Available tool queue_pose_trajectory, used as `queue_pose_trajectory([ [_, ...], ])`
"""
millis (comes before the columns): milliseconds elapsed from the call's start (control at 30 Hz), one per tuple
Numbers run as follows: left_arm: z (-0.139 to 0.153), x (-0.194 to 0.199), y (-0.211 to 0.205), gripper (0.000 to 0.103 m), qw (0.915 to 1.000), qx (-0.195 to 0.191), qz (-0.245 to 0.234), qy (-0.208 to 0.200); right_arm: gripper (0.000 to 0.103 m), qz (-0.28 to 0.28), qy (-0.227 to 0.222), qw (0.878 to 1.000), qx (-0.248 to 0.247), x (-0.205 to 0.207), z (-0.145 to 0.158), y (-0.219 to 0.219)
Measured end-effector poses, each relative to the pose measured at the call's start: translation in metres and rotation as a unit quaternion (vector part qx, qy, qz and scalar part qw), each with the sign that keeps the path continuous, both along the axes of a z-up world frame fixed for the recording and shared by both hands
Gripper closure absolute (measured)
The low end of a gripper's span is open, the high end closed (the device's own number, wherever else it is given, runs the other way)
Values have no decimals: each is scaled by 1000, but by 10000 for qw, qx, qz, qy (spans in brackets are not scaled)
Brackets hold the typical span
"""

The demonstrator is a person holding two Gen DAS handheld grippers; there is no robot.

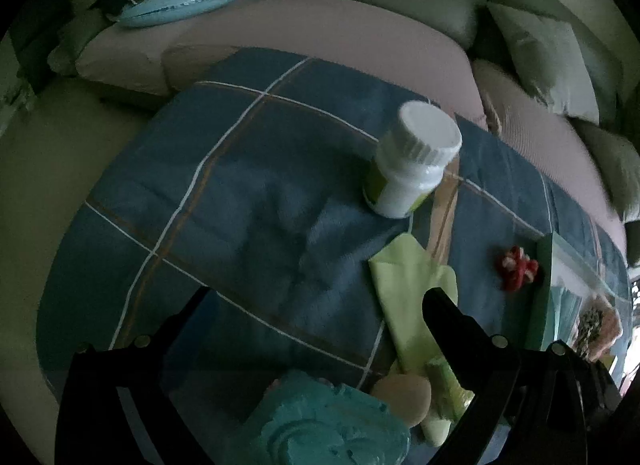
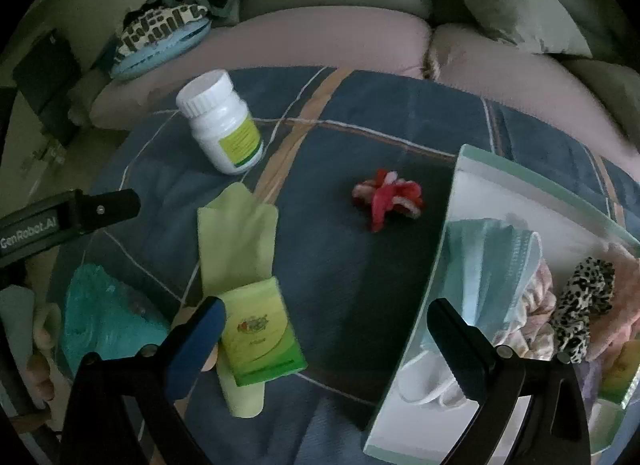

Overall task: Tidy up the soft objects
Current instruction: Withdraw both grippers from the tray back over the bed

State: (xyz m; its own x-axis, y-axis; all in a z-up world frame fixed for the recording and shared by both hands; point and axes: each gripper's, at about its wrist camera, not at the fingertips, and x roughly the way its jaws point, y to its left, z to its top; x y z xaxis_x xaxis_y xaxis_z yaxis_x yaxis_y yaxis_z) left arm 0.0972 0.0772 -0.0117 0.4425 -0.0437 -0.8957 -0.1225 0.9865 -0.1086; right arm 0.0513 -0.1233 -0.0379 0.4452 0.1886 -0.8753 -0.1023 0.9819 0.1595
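- On the blue checked cloth (image 2: 360,265) my right gripper (image 2: 328,329) hovers with its jaws wide apart, holding nothing.
- Between those jaws I see the green tissue pack (image 2: 260,329) lying on a pale green cloth (image 2: 236,233), with the red scrunchie (image 2: 386,199) well beyond.
- To the right sits a clear bin (image 2: 452,233) holding a blue face mask (image 2: 492,265) and a leopard scrunchie (image 2: 580,305).
- My left gripper (image 1: 312,305) is spread open over the cloth too, empty, a teal fluffy item (image 1: 328,421) just below it.
- A white bottle (image 1: 412,161) stands upright farther back.
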Motion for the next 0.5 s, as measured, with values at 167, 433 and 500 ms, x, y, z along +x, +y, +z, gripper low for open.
queue_pose_trajectory([
  [167,1,-1,-6,2,9999,-12,-102,67,1,186,102,9998,-3,-1,-7,9],
  [433,-3,6,-21,2,9992,-111,-320,219,7,421,289,9987,-28,-1,-22,21],
  [500,-3,8,-24,2,9990,-116,-354,233,12,434,315,9986,-20,0,-23,21],
])
